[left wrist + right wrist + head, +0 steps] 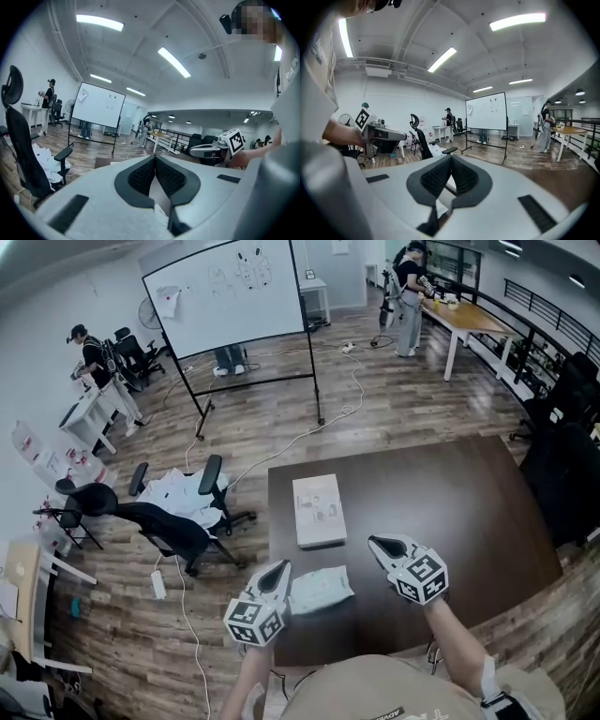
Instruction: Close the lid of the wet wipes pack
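**Q:** What does the head view show?

**A:** A dark worktop (469,512). The wet wipes pack (321,589) lies near its front edge, with a flat white box (319,510) just behind it. The left hand-held gripper (279,568) sits just beside the pack's left end. The right hand-held gripper (378,542) hovers a little apart, to the pack's right. The lid is too small to make out.

**Q:** And the left gripper view?

**A:** The jaws meet at the tips and grip nothing. Something white shows below them.

**Q:** The right gripper view?

**A:** The jaws are together there too, and empty.

**Q:** What could go wrong?

**A:** The pack looks soft and nothing holds it. A sideways push on the lid would probably slide it towards the edge. Pressed off-centre, the lid may not catch.
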Demonstrator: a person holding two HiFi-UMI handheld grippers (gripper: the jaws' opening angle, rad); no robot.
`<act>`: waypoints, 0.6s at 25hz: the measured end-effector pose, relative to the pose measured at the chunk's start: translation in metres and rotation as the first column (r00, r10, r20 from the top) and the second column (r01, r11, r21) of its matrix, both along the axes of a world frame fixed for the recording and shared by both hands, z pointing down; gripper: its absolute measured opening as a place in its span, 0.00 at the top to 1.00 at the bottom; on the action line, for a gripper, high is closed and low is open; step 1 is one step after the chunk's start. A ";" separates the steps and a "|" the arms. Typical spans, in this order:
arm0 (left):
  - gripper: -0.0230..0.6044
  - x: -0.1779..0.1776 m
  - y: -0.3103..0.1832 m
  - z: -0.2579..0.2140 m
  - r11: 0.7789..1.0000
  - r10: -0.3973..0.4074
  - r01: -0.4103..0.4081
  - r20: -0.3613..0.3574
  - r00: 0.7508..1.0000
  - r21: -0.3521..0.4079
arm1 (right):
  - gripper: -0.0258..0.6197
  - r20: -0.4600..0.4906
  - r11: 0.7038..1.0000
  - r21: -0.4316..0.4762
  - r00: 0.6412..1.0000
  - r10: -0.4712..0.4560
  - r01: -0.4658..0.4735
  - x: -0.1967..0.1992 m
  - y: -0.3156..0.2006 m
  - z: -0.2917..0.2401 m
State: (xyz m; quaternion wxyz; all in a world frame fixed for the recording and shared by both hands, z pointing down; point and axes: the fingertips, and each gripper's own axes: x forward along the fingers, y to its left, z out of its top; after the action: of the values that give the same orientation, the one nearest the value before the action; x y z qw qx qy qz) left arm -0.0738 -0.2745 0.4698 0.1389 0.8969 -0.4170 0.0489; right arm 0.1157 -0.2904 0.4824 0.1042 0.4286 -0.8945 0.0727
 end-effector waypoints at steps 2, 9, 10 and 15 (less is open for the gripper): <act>0.95 -0.001 -0.001 -0.017 1.000 0.006 -0.006 -0.007 1.000 0.028 | 0.94 0.018 0.999 0.032 1.000 0.008 -0.009 0.001 0.000 -0.015; 0.95 -0.007 -0.005 -0.075 0.989 -0.014 0.017 -0.021 1.000 0.149 | 0.94 0.089 0.990 0.128 0.995 0.050 -0.062 0.008 0.006 -0.062; 0.95 -0.006 -0.005 -0.081 0.986 -0.016 0.018 -0.014 1.000 0.166 | 0.94 0.093 0.988 0.141 0.995 0.048 -0.060 0.007 0.009 -0.068; 0.95 -0.009 -0.001 -0.098 0.967 -0.065 0.064 -0.004 0.998 0.247 | 0.94 0.064 0.979 0.198 0.997 0.031 -0.043 -0.002 0.022 -0.086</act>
State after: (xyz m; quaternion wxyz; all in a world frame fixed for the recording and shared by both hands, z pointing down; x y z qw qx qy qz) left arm -0.0825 -0.2754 0.3720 0.0269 0.8931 -0.4491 -0.0059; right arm 0.1137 -0.2688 0.3967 0.0319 0.4511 -0.8919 -0.0024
